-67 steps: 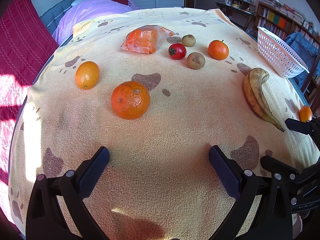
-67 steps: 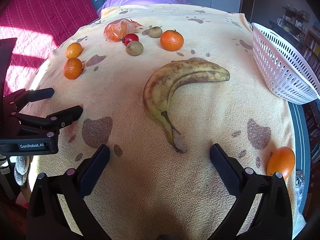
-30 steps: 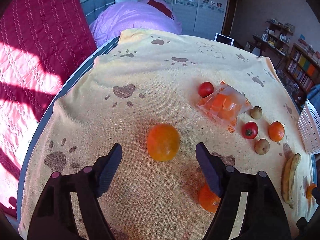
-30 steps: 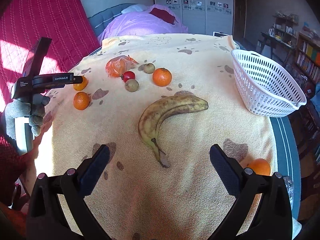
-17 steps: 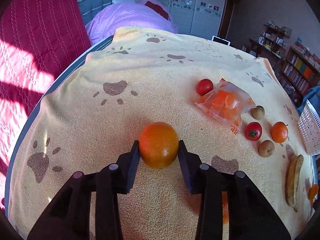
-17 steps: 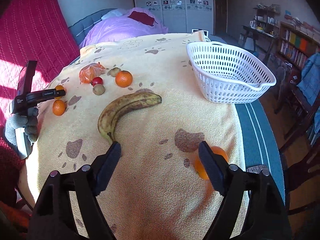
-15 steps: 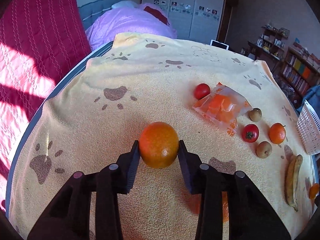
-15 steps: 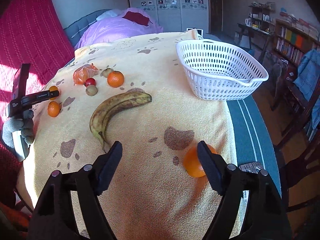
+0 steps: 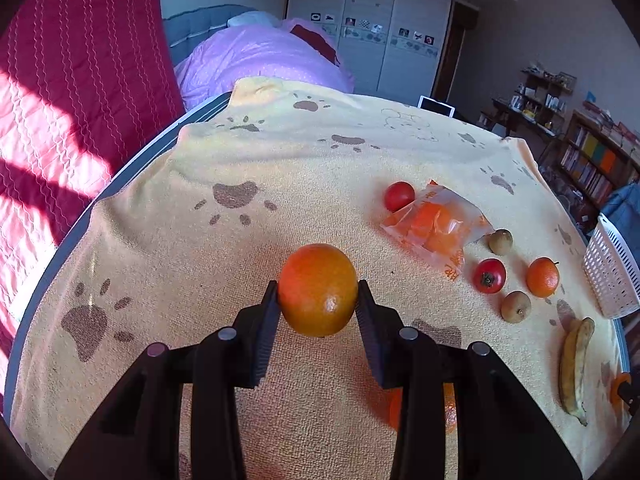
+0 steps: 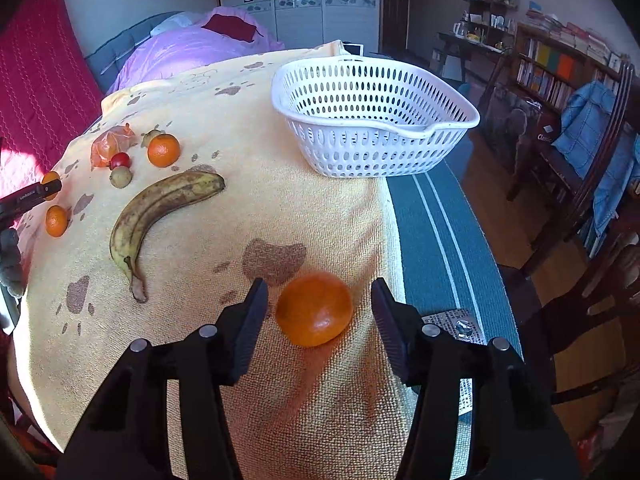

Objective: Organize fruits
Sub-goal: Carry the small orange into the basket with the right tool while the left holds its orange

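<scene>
left wrist view: the left gripper (image 9: 318, 300) is pinching a big orange (image 9: 318, 290), one pad on each side at the widest part, and it looks lifted off the towel (image 9: 200, 264).
basket from here: the white basket (image 9: 610, 276) is only a sliver, far right of the held orange, past the tomato (image 9: 489, 275) and banana (image 9: 574, 364).
carry tip: I'd keep the squeeze steady and go high over the loose fruit, round stuff slips.
right wrist view: the right gripper (image 10: 318, 314) has its fingers spread around a small orange (image 10: 314, 309) that sits on the towel, with gaps both sides.
spot: well in front of the basket (image 10: 374, 120), near the towel's edge.
grab tip: centre it, then close slowly so it doesn't roll off the edge.
</scene>
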Demonstrator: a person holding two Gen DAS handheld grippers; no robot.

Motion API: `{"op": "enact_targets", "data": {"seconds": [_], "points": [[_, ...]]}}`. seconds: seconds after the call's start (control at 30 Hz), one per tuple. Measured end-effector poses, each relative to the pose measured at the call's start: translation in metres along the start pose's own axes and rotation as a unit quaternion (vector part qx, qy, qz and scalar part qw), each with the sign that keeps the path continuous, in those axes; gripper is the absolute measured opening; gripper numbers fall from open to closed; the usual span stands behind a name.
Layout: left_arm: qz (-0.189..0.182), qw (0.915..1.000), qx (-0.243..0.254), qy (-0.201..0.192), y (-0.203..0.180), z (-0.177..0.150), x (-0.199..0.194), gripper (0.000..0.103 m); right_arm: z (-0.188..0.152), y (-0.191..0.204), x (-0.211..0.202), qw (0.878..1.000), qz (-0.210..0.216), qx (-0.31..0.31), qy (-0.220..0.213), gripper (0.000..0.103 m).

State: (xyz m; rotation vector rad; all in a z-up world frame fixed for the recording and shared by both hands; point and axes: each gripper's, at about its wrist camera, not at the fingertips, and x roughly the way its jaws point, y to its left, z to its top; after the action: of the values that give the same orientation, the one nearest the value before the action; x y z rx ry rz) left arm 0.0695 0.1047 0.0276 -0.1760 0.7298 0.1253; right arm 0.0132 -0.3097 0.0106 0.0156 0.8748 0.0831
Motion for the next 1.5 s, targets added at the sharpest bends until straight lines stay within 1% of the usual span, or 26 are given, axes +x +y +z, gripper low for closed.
{"op": "enact_targets", "data": {"seconds": [0.07, 0.1, 0.2, 0.47, 0.6, 0.77, 0.97, 1.07, 1.2, 1.3, 1.43, 1.47, 1.5], "points": [[0.000, 1.0000, 0.001, 0.000, -0.001, 0.000, 0.000, 0.038, -0.002, 0.003, 0.004, 1.000, -0.002, -0.008, 0.007, 0.044], [0.000, 1.0000, 0.002, -0.001, -0.001, 0.000, 0.000, 0.038, -0.003, 0.006, 0.005, 1.000, -0.006, -0.015, 0.008, 0.043], [-0.001, 1.0000, 0.004, -0.001, -0.003, -0.001, 0.000, 0.038, -0.003, 0.010, 0.009, 1.000, -0.015, -0.021, 0.010, 0.042], [0.002, 1.0000, -0.002, 0.006, 0.000, -0.001, 0.002, 0.038, 0.001, 0.005, 0.001, 1.000, -0.010, -0.003, -0.001, 0.042], [0.004, 1.0000, -0.001, 0.006, -0.001, -0.002, 0.002, 0.038, 0.010, -0.001, -0.015, 1.000, -0.005, 0.012, -0.022, 0.042], [0.003, 1.0000, -0.001, 0.006, -0.001, -0.002, 0.002, 0.038, 0.028, -0.012, -0.033, 0.998, -0.014, 0.034, -0.057, 0.042], [0.002, 1.0000, 0.000, 0.006, -0.001, -0.002, 0.002, 0.038, 0.066, -0.022, -0.042, 0.992, -0.020, 0.060, -0.107, 0.042], [0.002, 1.0000, -0.001, 0.007, -0.001, -0.002, 0.002, 0.038, 0.086, -0.027, -0.036, 0.990, -0.022, 0.072, -0.120, 0.042], [0.002, 1.0000, -0.001, 0.007, -0.001, -0.002, 0.002, 0.038, 0.105, -0.034, -0.014, 0.990, -0.026, 0.089, -0.110, 0.042], [0.001, 1.0000, 0.001, 0.009, -0.002, -0.003, 0.003, 0.038, 0.113, -0.036, 0.003, 0.990, -0.031, 0.096, -0.098, 0.042], [0.000, 1.0000, 0.001, 0.010, -0.002, -0.003, 0.003, 0.038, 0.114, -0.037, 0.019, 0.990, -0.036, 0.106, -0.089, 0.042], [0.000, 1.0000, 0.001, 0.010, -0.002, -0.003, 0.003, 0.038, 0.114, -0.037, 0.021, 0.989, -0.040, 0.109, -0.092, 0.044], [0.000, 1.0000, 0.001, 0.010, -0.002, -0.003, 0.003, 0.038, 0.113, -0.037, 0.021, 0.988, -0.043, 0.111, -0.096, 0.052]]}}
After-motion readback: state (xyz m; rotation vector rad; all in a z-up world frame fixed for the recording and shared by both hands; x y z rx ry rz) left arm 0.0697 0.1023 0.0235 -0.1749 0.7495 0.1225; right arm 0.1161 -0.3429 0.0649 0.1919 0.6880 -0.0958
